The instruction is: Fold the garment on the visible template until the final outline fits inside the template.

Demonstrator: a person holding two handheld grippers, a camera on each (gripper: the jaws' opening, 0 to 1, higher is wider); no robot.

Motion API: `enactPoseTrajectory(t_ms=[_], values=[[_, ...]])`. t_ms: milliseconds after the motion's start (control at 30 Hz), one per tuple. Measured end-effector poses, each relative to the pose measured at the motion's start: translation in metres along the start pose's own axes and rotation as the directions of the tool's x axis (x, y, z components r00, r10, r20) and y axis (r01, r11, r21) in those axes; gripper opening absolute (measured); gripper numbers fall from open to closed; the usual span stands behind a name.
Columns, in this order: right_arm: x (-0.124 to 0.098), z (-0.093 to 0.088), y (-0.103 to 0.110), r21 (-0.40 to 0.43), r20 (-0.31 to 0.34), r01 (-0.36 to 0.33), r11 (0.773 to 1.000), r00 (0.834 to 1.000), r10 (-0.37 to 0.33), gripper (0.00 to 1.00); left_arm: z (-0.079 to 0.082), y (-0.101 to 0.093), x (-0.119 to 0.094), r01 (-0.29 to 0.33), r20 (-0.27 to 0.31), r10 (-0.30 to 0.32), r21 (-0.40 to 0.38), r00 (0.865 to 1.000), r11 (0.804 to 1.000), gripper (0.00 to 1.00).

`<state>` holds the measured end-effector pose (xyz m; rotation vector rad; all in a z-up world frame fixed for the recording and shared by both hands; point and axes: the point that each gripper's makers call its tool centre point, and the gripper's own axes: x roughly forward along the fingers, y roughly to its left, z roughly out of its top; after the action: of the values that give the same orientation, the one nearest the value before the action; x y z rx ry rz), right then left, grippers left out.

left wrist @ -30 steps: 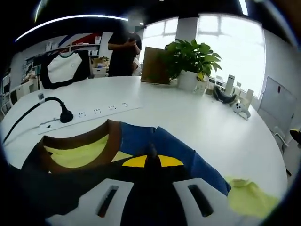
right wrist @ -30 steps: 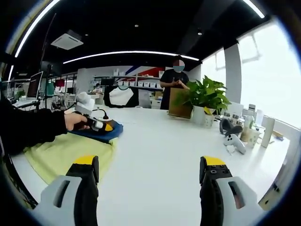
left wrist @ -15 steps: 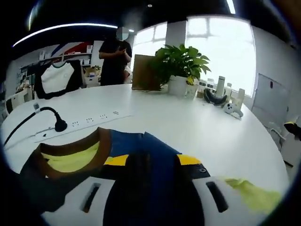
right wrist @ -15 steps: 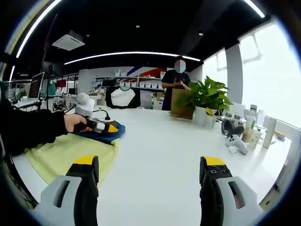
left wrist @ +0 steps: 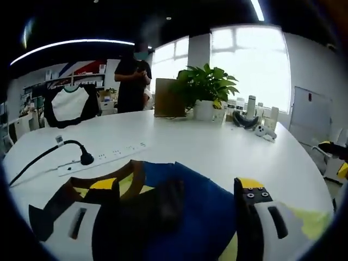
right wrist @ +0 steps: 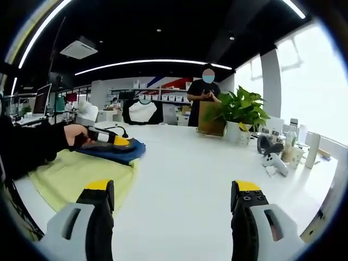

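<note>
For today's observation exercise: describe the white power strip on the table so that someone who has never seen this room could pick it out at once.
Start at the big white round table. Past the blue garment, toward the black-and-white shirt displayed at the back, the white power strip lies flat. It is the only long, thin bar with a row of sockets and a black plug with its cable in one end.

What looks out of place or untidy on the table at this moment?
The garment is bunched rather than flat: its blue part is heaped between the open left gripper jaws, with the brown collar twisted beside it. Nothing looks spilled or damaged.
</note>
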<state>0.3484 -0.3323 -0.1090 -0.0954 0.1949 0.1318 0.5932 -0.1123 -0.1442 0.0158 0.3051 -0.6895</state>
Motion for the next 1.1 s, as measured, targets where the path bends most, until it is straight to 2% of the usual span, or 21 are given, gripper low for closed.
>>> enactPoseTrajectory(t_ms=[67, 167, 200, 233, 267, 333, 433, 633, 833, 900, 933, 1000, 1033, 1100], values=[[0.001, -0.001, 0.0, 0.002, -0.002, -0.001, 1.0, 1.0, 0.001, 0.91, -0.004, 0.001, -0.002, 0.001, -0.011, -0.001, -0.009, 1.0, 1.0, 0.94], [0.002, -0.001, 0.0, 0.004, -0.002, -0.002, 1.0, 1.0, 0.003, 0.91, -0.013, 0.0, -0.006, 0.017, -0.031, -0.02, -0.076, 0.999, 0.997, 0.88], [0.002, -0.002, 0.0, 0.006, -0.002, -0.004, 1.0, 1.0, 0.004, 0.91, -0.007, 0.002, -0.007, 0.004, 0.018, -0.001, -0.165, 1.0, 0.986, 0.85], [0.002, -0.001, 0.0, 0.006, 0.0, -0.005, 1.0, 1.0, 0.005, 0.91, -0.008, 0.005, -0.009, -0.006, 0.011, 0.008, -0.204, 1.0, 0.979, 0.79], [0.003, -0.002, 0.0, 0.007, 0.001, -0.005, 1.0, 1.0, 0.005, 0.91, -0.012, 0.004, -0.009, 0.005, -0.012, -0.008, -0.243, 1.0, 0.97, 0.75], [0.003, -0.003, -0.001, 0.012, -0.002, -0.007, 1.0, 1.0, 0.007, 0.91, -0.015, 0.001, -0.009, 0.028, -0.029, -0.036, -0.24, 0.999, 0.97, 0.67], [0.004, -0.004, -0.001, 0.01, -0.004, -0.008, 1.0, 1.0, 0.008, 0.91, -0.019, 0.002, -0.008, 0.018, -0.043, -0.029, -0.239, 0.999, 0.971, 0.64], [0.003, -0.007, -0.001, 0.017, -0.007, -0.006, 1.0, 1.0, 0.006, 0.91, -0.028, 0.0, -0.007, 0.027, -0.069, -0.054, -0.341, 0.996, 0.94, 0.4], [0.003, -0.009, -0.002, 0.022, -0.013, -0.004, 1.0, 1.0, 0.005, 0.91, -0.03, 0.001, -0.003, 0.023, -0.064, -0.054, -0.41, 0.996, 0.912, 0.22], [0.003, -0.009, -0.003, 0.021, -0.012, -0.005, 1.0, 1.0, 0.005, 0.91, -0.029, 0.002, -0.001, 0.022, -0.064, -0.055, -0.429, 0.996, 0.903, 0.21], [0.003, -0.009, -0.003, 0.02, -0.013, -0.005, 1.0, 1.0, 0.005, 0.91, -0.029, 0.002, -0.001, 0.023, -0.061, -0.054, -0.423, 0.997, 0.906, 0.18], [0.003, -0.009, -0.003, 0.021, -0.012, -0.005, 1.0, 1.0, 0.005, 0.91, -0.027, 0.003, -0.001, 0.016, -0.058, -0.043, -0.399, 0.997, 0.917, 0.05], [0.003, -0.009, -0.003, 0.022, -0.012, -0.005, 1.0, 1.0, 0.005, 0.91, -0.027, 0.004, -0.001, 0.011, -0.059, -0.036, -0.38, 0.998, 0.925, 0.04], [0.003, -0.01, -0.003, 0.022, -0.014, -0.006, 1.0, 1.0, 0.007, 0.91, -0.026, 0.004, -0.002, 0.011, -0.057, -0.035, -0.373, 0.998, 0.928, 0.04]])
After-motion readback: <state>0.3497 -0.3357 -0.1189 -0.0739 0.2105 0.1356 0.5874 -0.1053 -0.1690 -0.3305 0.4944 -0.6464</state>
